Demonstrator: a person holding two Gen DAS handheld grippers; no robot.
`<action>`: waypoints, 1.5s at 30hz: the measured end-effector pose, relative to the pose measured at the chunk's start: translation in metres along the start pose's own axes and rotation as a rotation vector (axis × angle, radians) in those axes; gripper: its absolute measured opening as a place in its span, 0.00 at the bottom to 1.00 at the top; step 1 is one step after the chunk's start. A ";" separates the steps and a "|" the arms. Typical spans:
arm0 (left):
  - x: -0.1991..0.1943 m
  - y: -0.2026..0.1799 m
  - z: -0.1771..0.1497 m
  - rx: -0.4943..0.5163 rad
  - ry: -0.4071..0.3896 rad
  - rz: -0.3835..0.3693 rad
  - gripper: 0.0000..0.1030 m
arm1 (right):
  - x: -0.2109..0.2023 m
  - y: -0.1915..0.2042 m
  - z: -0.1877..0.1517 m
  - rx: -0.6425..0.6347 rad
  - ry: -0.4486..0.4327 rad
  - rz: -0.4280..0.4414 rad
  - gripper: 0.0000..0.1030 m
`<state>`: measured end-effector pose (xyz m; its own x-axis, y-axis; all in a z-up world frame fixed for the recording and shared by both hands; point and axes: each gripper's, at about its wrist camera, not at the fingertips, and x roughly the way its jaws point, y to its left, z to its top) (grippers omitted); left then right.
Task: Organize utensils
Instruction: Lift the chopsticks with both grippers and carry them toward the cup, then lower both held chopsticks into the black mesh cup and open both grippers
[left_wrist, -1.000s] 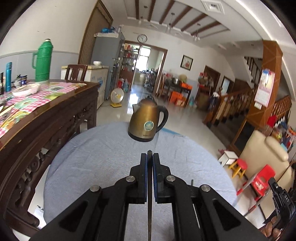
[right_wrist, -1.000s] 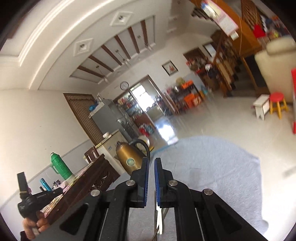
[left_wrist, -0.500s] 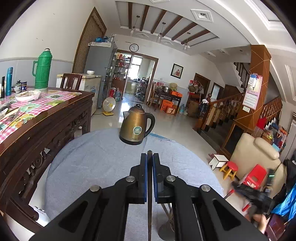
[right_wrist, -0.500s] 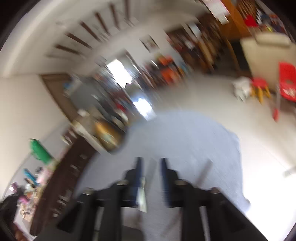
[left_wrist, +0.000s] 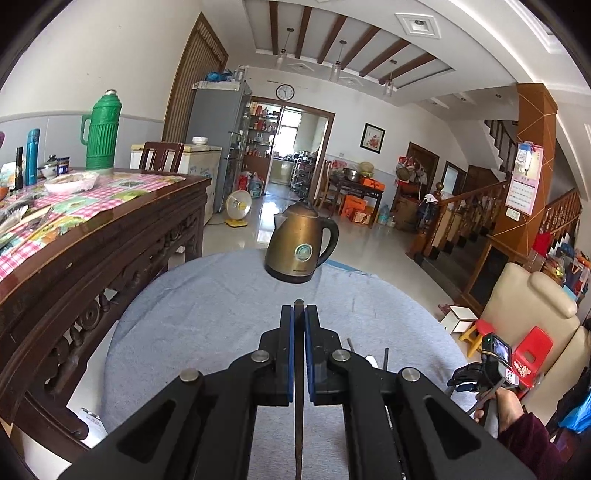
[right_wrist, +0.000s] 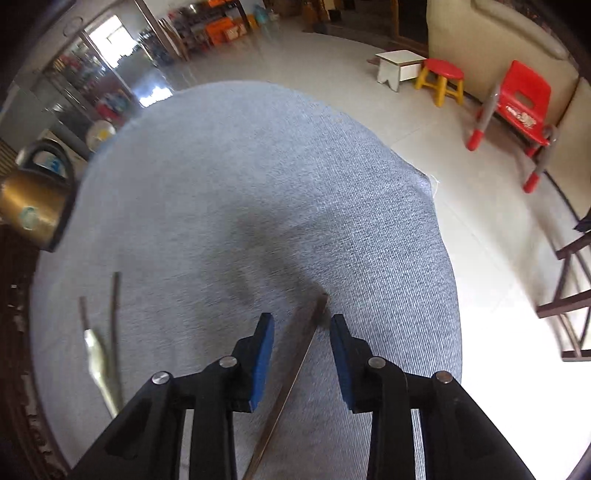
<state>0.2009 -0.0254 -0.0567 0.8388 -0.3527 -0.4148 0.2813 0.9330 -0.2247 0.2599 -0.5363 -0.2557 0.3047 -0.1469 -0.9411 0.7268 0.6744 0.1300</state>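
On my left wrist feed I count one dark chopstick (left_wrist: 298, 387) clamped between the left gripper (left_wrist: 299, 314) pads, its long axis running straight up the frame's middle, tip poking just past the fingertips toward the one bronze kettle (left_wrist: 301, 251) at upper centre of the grey cloth (left_wrist: 207, 317). To the right of that gripper, low in the frame, two thin dark sticks and a pale rounded bit show on the cloth; I cannot tell what the pale bit is from here. At the far lower right a person's hand (left_wrist: 506, 406) carries the other gripper.

On my right wrist feed the right gripper (right_wrist: 301, 325) has its blue pads apart; the jaws have just been closing, with a second dark chopstick (right_wrist: 291, 380) lying between them and neither pad pressing on it. That stick lies on the cloth, slanting from bottom centre up and to the right, its end near the right pad. In the lower left of that frame I count two more pieces side by side: one dark stick (right_wrist: 115, 317) and one pale-headed utensil (right_wrist: 96, 363), both running roughly up-and-down the frame. The kettle sits at the left edge.
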 end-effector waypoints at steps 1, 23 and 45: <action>0.001 0.002 0.000 -0.005 0.003 0.001 0.05 | 0.001 0.004 -0.001 -0.012 -0.006 -0.029 0.28; -0.064 -0.022 -0.009 0.004 -0.094 -0.049 0.05 | -0.166 -0.026 -0.124 -0.020 -0.505 0.417 0.06; -0.037 -0.097 0.010 0.011 -0.190 -0.155 0.05 | -0.320 0.066 -0.194 -0.182 -0.982 0.681 0.06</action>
<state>0.1475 -0.1024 -0.0109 0.8575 -0.4728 -0.2028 0.4174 0.8698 -0.2629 0.0911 -0.3041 -0.0066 0.9867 -0.1555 -0.0480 0.1619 0.9079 0.3866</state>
